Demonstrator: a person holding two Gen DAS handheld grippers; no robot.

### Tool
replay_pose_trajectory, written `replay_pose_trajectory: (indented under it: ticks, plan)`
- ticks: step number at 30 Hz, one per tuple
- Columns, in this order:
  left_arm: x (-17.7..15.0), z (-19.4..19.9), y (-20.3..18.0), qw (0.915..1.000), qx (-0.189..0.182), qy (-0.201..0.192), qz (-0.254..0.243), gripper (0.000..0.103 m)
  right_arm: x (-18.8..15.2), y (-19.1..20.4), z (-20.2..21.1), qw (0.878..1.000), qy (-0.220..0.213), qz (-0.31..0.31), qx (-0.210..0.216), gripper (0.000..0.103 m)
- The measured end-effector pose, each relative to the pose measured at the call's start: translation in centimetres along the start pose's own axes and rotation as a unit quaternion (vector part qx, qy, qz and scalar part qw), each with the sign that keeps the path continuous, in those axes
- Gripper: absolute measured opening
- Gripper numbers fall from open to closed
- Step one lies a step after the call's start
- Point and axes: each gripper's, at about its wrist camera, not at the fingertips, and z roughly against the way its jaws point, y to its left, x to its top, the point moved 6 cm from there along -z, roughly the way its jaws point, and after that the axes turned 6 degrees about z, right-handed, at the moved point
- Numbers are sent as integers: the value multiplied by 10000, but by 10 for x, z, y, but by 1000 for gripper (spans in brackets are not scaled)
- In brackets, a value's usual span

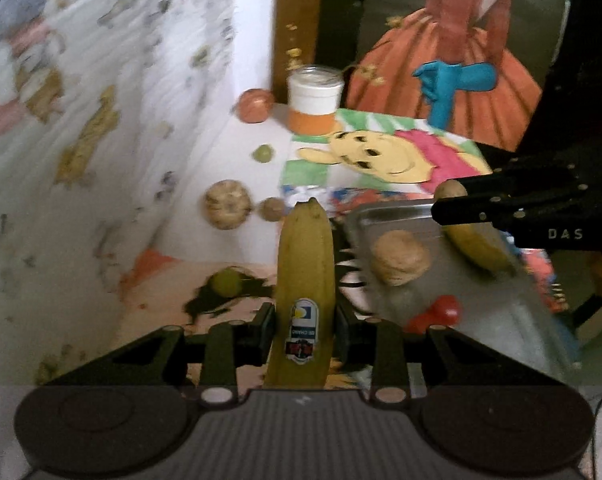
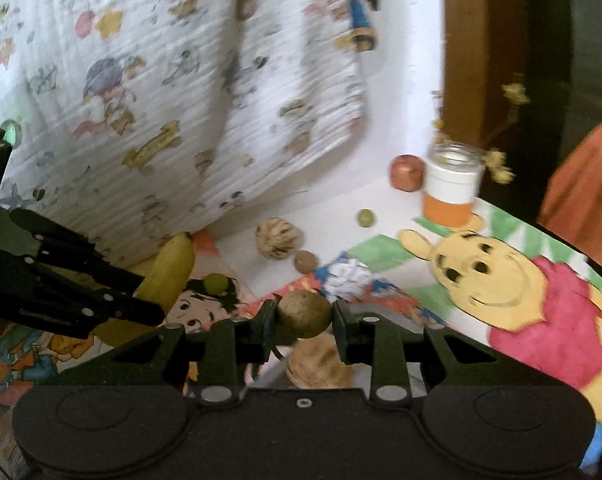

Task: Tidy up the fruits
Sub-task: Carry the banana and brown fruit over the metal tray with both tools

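Both tools are matte black. The left gripper has a ribbed grey-black housing flanked by two round discs, with angular linkage arms pinned by pale round rivets. The right gripper is built the same, and seen at three o'clock from the left camera it carries small silver screws and white letters "DAS".

Jar, white label over orange contents, stands upright at the far edge of the bear-print mat. Patterned quilt lies left of the jar.
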Motion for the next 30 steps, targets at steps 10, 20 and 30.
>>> replay_pose_trajectory:
  ticks: [10, 20, 30]
  plan:
    - [-21, -2, -60, 9966, -777, 234, 129, 35, -52, -12, 46, 9978, 34, -420, -504, 32]
    - [-58, -25, -99, 9882, -1278, 829, 149, 35, -105, -5, 61, 9936, 139, -841, -739, 32]
    - [-62, -51, -121, 9763, -1458, 1476, -607, 35, -141, -10, 69, 9893, 248, -1078, -954, 32]
